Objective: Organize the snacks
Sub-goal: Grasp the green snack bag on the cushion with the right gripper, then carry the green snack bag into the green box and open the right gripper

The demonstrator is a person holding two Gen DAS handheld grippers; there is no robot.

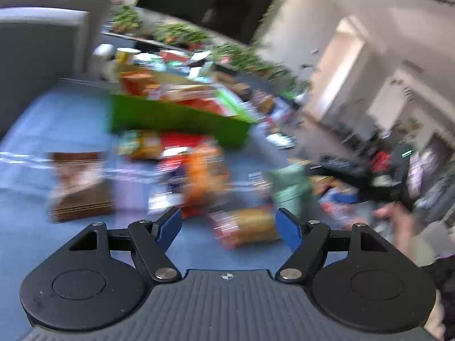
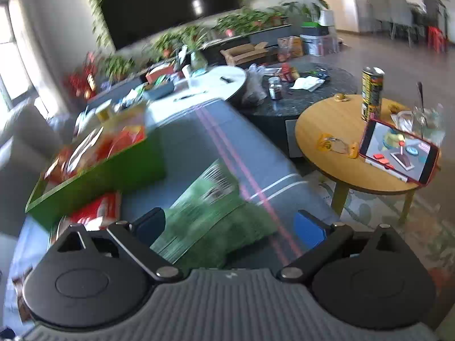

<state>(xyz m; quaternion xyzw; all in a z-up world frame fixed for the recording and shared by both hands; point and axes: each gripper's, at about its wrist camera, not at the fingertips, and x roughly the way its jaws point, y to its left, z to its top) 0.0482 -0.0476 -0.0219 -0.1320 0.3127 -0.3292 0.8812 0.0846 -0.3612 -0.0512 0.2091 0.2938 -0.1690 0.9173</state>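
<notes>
**Snack packets spread before the green box, both tongs released**

In the left wrist view we are looking across a blue cloth surface [image 1: 65, 119], all of it blurred. At the left we are seeing a brown packet [image 1: 81, 186] lying flat. Right of it we are making out a heap of orange and red snack packets [image 1: 196, 170], and just behind them the green box [image 1: 176, 119], already filled with red and orange packs. Nearer us we are seeing a gold and red packet [image 1: 247, 227] lying between the blue pads of the left tongs [image 1: 229, 227], which are spread wide and touching nothing. Farther right a pale green packet [image 1: 290, 187] is standing near the surface's edge.

In the right wrist view we are seeing the green box [image 2: 99, 176] at the left with a red packet [image 2: 96, 213] just before it. The right tongs [image 2: 230, 227] are gaping wide; a green packet [image 2: 210, 213] is lying between the pads, and we cannot tell whether either pad touches it. At the far right a round wooden table [image 2: 327, 125] is carrying a yellow can [image 2: 372, 93] and a propped phone [image 2: 398, 152].
</notes>
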